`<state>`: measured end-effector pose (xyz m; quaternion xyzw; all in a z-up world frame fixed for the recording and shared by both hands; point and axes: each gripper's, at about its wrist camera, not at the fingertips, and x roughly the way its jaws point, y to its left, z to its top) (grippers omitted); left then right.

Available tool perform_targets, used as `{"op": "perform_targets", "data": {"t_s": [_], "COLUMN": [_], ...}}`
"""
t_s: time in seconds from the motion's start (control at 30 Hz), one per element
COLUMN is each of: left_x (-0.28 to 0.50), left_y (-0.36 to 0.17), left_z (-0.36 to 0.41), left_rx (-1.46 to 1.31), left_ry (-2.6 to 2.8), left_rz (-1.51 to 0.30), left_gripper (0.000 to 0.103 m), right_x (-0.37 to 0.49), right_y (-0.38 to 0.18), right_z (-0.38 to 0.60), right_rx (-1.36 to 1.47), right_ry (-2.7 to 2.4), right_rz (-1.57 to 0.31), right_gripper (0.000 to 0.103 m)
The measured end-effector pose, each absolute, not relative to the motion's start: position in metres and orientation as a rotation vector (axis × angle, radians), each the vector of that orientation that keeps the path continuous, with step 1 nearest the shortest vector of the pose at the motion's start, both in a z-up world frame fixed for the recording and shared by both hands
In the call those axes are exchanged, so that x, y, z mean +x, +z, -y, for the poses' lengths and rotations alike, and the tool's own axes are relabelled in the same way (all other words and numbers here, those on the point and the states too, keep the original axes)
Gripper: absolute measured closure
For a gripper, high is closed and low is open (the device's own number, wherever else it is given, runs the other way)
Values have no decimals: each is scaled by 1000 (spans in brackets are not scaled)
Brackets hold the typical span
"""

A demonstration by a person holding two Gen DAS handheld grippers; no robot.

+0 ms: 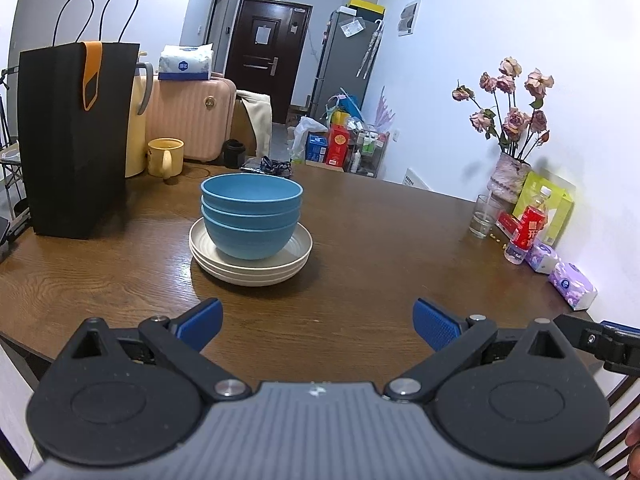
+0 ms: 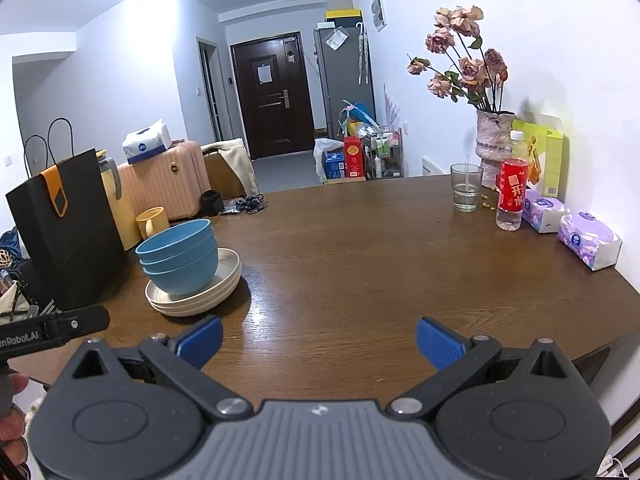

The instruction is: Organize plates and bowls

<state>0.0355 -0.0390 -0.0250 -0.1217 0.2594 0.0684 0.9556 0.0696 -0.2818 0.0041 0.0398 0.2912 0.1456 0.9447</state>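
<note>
Three nested blue bowls (image 1: 251, 216) stand on a stack of three cream plates (image 1: 248, 266) on the brown table (image 1: 380, 240). My left gripper (image 1: 318, 322) is open and empty, hovering above the table's near edge, just short of the stack. In the right wrist view the bowls (image 2: 178, 258) and plates (image 2: 196, 294) sit to the left. My right gripper (image 2: 319, 340) is open and empty over the table's near edge, to the right of the stack. Part of the other gripper shows at each view's side.
A black paper bag (image 1: 76, 140), a yellow kettle and a yellow mug (image 1: 165, 156) stand left of the stack. A glass (image 2: 465, 187), a water bottle (image 2: 511, 184), a vase of flowers (image 2: 490, 140), a green box and tissue packs (image 2: 588, 240) line the right edge.
</note>
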Motion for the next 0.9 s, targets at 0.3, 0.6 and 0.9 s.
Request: {"op": "perform_targets", "data": {"t_s": [0.3,0.6,0.9], "left_x": [32,31,29], "left_y": [-22,-22,-21], "left_z": [42,43,43], "left_rx": [-241,-240,-241], "left_ry": [134,135,134], "left_rz": [-513,-508,-504], "left_gripper": [0,0,0], "right_x": [65,63,60], "right_y": [6,7,9], "right_z": [288,289,287], "right_rx": [87,84,83], "right_ry": [293,299,303], "right_rz": [-577,-569,-562], "right_gripper": [0,0,0]}}
